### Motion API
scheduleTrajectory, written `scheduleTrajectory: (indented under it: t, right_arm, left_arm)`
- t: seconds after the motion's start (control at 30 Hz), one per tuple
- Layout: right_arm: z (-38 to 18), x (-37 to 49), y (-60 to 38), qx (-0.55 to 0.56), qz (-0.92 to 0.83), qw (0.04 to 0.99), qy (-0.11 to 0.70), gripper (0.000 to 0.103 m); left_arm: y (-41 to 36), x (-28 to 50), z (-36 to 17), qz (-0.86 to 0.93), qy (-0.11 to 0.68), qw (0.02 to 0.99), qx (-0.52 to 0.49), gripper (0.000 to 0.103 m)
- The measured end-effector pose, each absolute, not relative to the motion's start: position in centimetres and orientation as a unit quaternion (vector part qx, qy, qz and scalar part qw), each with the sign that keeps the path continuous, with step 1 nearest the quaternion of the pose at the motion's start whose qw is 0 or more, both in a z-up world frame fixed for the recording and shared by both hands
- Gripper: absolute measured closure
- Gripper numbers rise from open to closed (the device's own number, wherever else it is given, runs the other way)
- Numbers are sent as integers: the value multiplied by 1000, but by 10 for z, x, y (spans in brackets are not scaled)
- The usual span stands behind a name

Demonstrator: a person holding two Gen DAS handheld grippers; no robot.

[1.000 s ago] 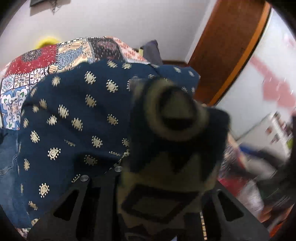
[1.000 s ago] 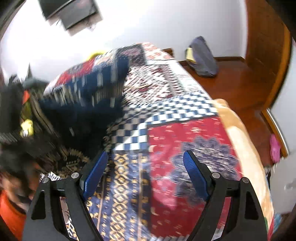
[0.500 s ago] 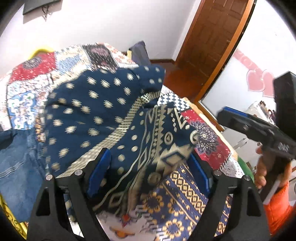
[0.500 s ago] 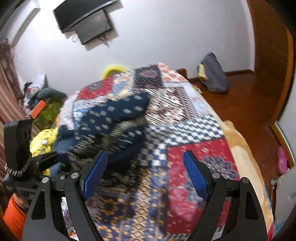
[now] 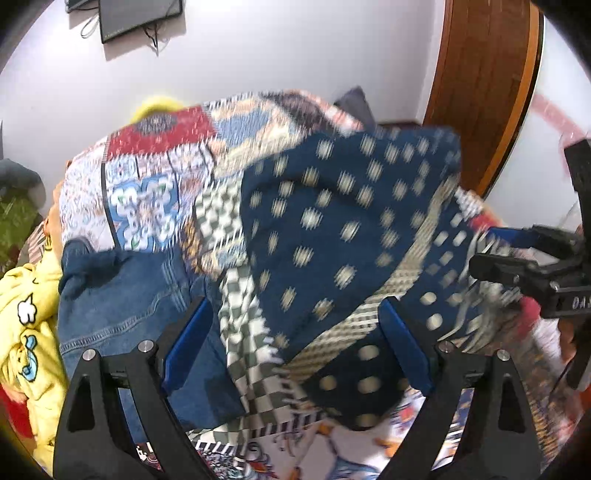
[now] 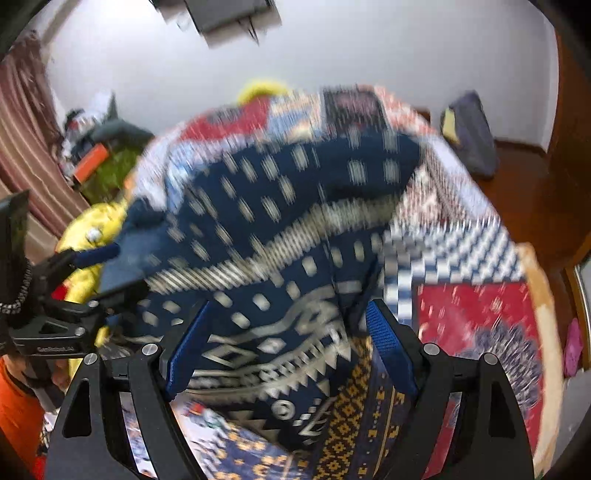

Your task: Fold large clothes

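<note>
A large navy garment [image 5: 332, 229] with cream dots and cream geometric bands lies bunched on the patchwork bedspread [image 5: 147, 177]. My left gripper [image 5: 295, 347] hovers over its near-left edge. Its jaws are opening, and the blue pads [image 5: 184, 347] stand wide with only a cloth corner below them. My right gripper [image 6: 290, 347] is open above the banded part of the garment [image 6: 280, 266]. That cloth lies between its pads [image 6: 388, 343] without being pinched. Each gripper shows in the other's view: the right gripper [image 5: 495, 251] at the right edge, the left gripper [image 6: 110, 271] at the left.
Blue jeans [image 5: 129, 295] and a yellow printed garment [image 5: 29, 314] lie at the bed's left side. A screen [image 5: 140, 14] hangs on the white wall. A wooden door [image 5: 480, 92] stands right. A grey bag [image 6: 472, 136] sits on the wooden floor. An orange sleeve [image 6: 14, 406] shows low left.
My left gripper was shut on the banded cloth, held close to the lens. It has let go, opened wide and drawn back. The right gripper swung left over the garment.
</note>
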State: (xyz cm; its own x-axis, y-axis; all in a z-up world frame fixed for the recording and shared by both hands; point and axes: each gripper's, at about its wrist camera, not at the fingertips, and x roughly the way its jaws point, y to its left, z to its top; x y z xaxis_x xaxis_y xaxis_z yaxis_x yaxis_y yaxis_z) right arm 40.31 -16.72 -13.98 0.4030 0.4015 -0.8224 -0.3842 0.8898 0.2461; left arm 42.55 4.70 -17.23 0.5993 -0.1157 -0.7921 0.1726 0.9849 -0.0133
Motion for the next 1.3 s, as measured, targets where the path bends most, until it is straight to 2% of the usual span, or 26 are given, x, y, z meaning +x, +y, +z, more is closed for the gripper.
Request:
scheduleTrajectory:
  t: [0.13,0.3,0.5,0.7,0.9,1.13,1.3]
  right_arm:
    - [-167,410,-176,11,229,817,530,22]
    - [-145,415,-182,10,233,833,502,22]
    - [-120,441,-167,-3,247,850,465,22]
    - [-134,474,-141,-22,253,837,485,22]
    - [-140,510,-158,47,236,825,512,22]
    - [-109,506,-177,62,212,846,484,22]
    - [-93,482,-180,55,257,843,469,22]
  left_arm:
    - [59,420,-181,-96,442,892,13,11]
    - [57,431,-168,-100,428,898,25,11]
    - [56,475,-158,-82,418,904,24,11]
    - [67,531,-171,-65,436,897,-26,10]
    - [73,561,-177,-38,431,901,-39,7]
    - [90,568,-160,43,413,910,-26,7]
    - [99,545,-146,9,405,914,-18,7]
